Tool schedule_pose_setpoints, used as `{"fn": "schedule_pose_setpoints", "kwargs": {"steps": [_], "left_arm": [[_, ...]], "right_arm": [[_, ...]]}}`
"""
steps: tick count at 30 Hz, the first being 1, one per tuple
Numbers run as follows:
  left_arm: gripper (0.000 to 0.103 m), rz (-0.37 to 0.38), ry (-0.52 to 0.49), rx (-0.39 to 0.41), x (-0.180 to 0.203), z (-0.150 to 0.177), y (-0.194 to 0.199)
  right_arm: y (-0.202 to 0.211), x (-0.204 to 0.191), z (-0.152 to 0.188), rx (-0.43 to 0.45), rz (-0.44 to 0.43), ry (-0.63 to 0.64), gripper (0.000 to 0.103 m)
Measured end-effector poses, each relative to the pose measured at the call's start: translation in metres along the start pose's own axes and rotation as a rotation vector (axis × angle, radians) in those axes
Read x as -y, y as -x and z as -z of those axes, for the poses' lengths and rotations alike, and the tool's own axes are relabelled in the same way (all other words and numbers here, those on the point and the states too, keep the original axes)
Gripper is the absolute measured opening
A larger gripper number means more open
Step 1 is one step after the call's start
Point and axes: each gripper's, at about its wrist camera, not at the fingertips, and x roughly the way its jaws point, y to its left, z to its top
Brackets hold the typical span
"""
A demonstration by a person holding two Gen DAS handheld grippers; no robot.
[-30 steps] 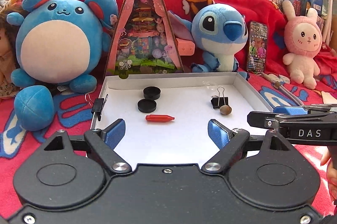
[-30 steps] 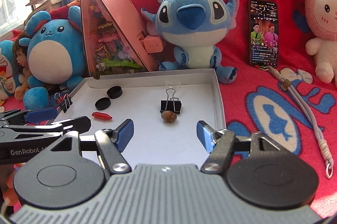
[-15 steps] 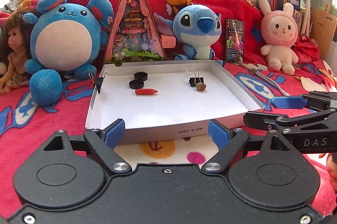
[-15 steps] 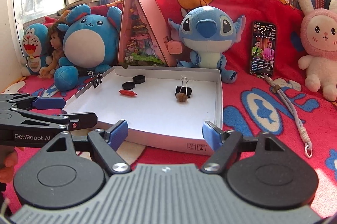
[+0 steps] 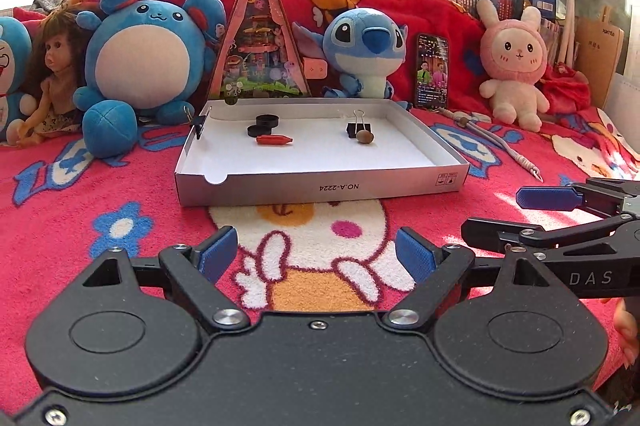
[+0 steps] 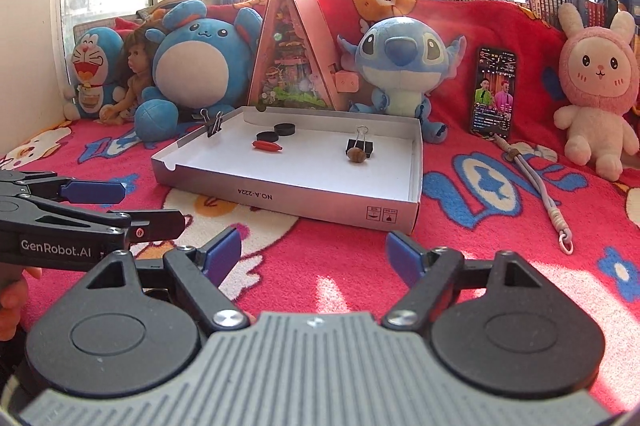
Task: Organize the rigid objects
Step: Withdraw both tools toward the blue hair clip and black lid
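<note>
1. The black left gripper with blue finger pads (image 5: 316, 253) has drawn well back from the box since a second ago; its jaws stand wide apart over the red cartoon-print blanket (image 5: 80, 194), holding nothing.
2. The black-and-grey right gripper with blue finger pads (image 6: 314, 252) has pulled back likewise, jaws wide and empty, beside the left one.
3. The shallow white cardboard box (image 5: 320, 186), which earlier filled the foreground under both grippers, now lies whole ahead of them, its near wall printed "NO.A-2224".
4. Inside, unchanged in place: a small red crayon-like stick (image 5: 274, 139), two black round discs (image 5: 262, 125) just behind it, and a brown nut-like pebble (image 5: 365, 137) touching a black binder clip (image 5: 357, 126).
5. Another black binder clip (image 5: 198, 124) grips the box's left wall.
6. Behind stand a round blue plush (image 5: 148, 54), a pink triangular toy house (image 5: 262, 38), a blue big-eared plush (image 5: 366, 50), an upright lit phone (image 5: 431, 71) and a pink rabbit plush (image 5: 514, 66).
</note>
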Motion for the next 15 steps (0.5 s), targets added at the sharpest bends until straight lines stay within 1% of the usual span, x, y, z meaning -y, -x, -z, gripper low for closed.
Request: {"fn": "schedule_pose_setpoints", "kwargs": {"steps": [3, 8, 15], "left_arm": [[0.086, -0.005, -0.018, -0.011, 0.003, 0.011, 0.008], [0.086, 0.014, -0.011, -0.044, 0.003, 0.024, 0.017], [0.086, 0.015, -0.01, -0.047, 0.002, 0.034, 0.031]], "right_arm": [[0.007, -0.003, 0.009, 0.001, 0.004, 0.006, 0.088], [0.015, -0.007, 0.022, -0.012, 0.014, 0.007, 0.088], [0.022, -0.009, 0.033, -0.031, 0.022, 0.0, 0.088]]}}
